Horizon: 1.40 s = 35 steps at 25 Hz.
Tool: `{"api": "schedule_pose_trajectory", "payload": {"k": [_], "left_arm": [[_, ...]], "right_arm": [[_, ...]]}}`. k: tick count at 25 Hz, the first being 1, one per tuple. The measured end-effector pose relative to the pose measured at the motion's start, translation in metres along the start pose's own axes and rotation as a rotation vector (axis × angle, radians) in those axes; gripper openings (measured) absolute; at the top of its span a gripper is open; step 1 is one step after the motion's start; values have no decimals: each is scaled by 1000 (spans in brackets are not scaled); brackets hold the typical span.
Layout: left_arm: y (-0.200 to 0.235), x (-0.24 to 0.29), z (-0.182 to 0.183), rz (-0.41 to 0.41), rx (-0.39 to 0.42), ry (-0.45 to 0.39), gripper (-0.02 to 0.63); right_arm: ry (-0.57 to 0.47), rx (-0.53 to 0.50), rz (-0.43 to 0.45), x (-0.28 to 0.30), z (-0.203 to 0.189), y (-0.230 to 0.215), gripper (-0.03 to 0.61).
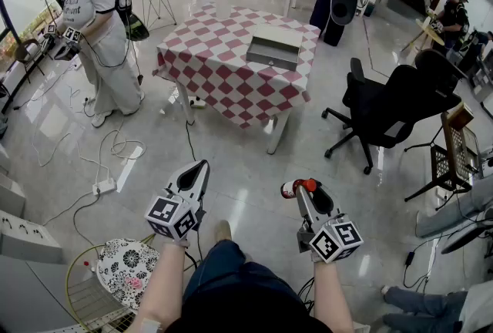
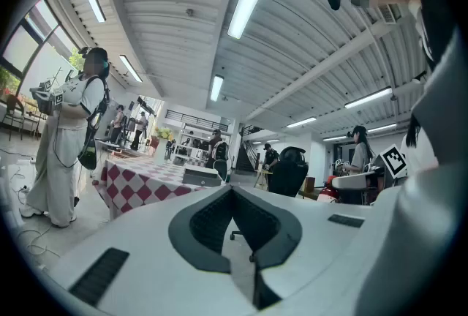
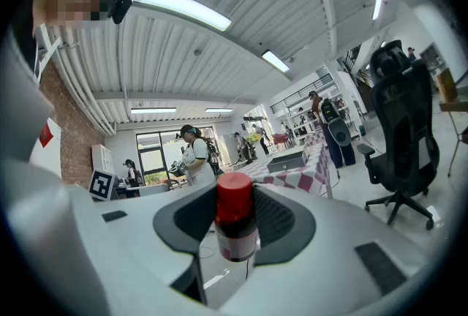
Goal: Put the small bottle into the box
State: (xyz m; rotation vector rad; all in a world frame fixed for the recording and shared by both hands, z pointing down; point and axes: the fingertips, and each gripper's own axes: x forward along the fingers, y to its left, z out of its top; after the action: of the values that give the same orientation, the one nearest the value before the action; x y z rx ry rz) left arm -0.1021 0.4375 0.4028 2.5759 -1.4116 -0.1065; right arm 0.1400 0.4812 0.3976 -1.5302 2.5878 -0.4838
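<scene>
**Mia:** Where is the small bottle [image 3: 235, 234]?

**Ben:** It is in the right claw [image 3: 235, 196]. The two dark pads press on its sides, one on each side, so the claw is holding it. The bottle stands up straight between them, and its red cap [image 3: 234, 194] pokes out past the tips.

**Mia:** And the left claw [image 2: 232, 190]?

**Ben:** That one is closed. Its tips meet at the front and nothing is inside it.

**Mia:** Where is the box [image 1: 273, 48]?

**Ben:** It sits on the table [image 1: 206, 54], the one with the red and white checked cloth [image 1: 231, 85]. The box is grey and low, and its open side faces up (I cannot see if anything is inside).

**Mia:** Is the bottle close to the box?

**Ben:** No. The two claws are held side by side low over the floor [image 1: 246, 169], near the body of the one who holds them. The table is well ahead of them, so the bottle and the box are well apart.

**Mia:** What else is around?

**Ben:** A black chair [image 1: 377, 112] stands on the right of the table. A person in white [image 1: 100, 31] stands on the left of it.
</scene>
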Motion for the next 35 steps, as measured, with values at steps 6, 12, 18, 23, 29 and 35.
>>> {"api": "schedule_pose_trajectory", "payload": {"k": [6,12,18,23,29,35], "left_arm": [[-3,3,1,-17,13,-1,2],[-4,7,6,-4,46,-9,2],[3,21,0,19,42,5,0],[17,42,0,25,29,10,2],[44,77,3,41,12,11,2],[68,120,8,22,-1,26,0]], "right_arm": [[-11,-7,1,1,5,0,149],[-2,-53,-7,4,6,-5,149],[12,-82,-21,19,7,-16,149],[4,-56,-15,40,12,-30,149],[11,-52,-10,78,19,-49,149],[22,-42,-28,118,28,-72,149]]}}
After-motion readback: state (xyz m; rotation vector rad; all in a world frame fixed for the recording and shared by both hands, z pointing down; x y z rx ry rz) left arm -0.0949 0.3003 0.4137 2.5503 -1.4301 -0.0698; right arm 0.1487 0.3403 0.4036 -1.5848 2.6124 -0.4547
